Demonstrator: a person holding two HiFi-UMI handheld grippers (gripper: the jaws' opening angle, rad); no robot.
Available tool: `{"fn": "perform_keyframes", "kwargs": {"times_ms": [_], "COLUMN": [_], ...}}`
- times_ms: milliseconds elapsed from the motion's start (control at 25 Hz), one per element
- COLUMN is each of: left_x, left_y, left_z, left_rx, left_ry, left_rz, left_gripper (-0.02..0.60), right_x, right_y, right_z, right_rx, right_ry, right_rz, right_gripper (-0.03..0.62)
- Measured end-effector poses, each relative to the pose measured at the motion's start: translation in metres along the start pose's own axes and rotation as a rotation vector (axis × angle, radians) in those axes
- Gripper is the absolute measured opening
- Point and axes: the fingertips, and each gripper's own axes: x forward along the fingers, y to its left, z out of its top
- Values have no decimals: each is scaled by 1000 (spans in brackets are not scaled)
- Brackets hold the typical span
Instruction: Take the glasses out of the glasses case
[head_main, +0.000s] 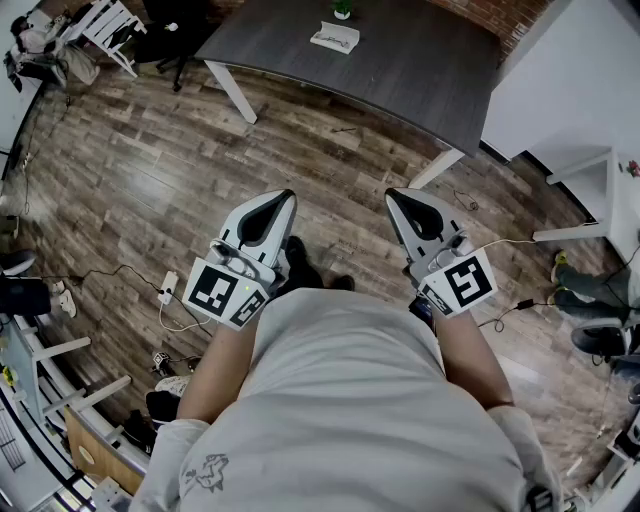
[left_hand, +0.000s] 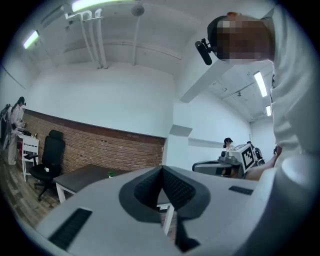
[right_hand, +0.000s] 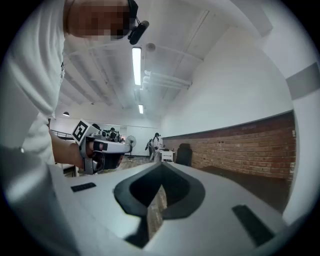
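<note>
Seen from above, a person stands on a wood floor (head_main: 150, 180) with both forearms held forward and level. The left tool (head_main: 281, 200) and the right tool (head_main: 398, 200) are each closed and empty. Well ahead, a pale flat object (head_main: 335, 38) lies on a dark desk (head_main: 420, 60). It is too small to tell whether it is the glasses case.

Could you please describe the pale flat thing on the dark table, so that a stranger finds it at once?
At the top of the head view, past the wooden floor, stands a dark grey table with white legs. Near its far edge lies the pale flat thing, beside a small green object. It is the only light, flat item on that tabletop.
</note>
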Motion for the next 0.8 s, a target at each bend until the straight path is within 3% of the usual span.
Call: {"fn": "perform_keyframes", "kwargs": {"times_ms": [360,800], "left_x": [4,13], "left_y": [3,47], "left_z": [-2,-6], "left_rx": [9,-49], "left_ry": [6,2], "left_rz": [-49,-47], "left_gripper": [11,11], "right_x": [11,49], "right_y": [-5,-9], "right_z": [-4,-20], "right_rx": [-17,33], "right_ry": [14,47], "right_rz": [14,57], "right_gripper": [3,5]}}
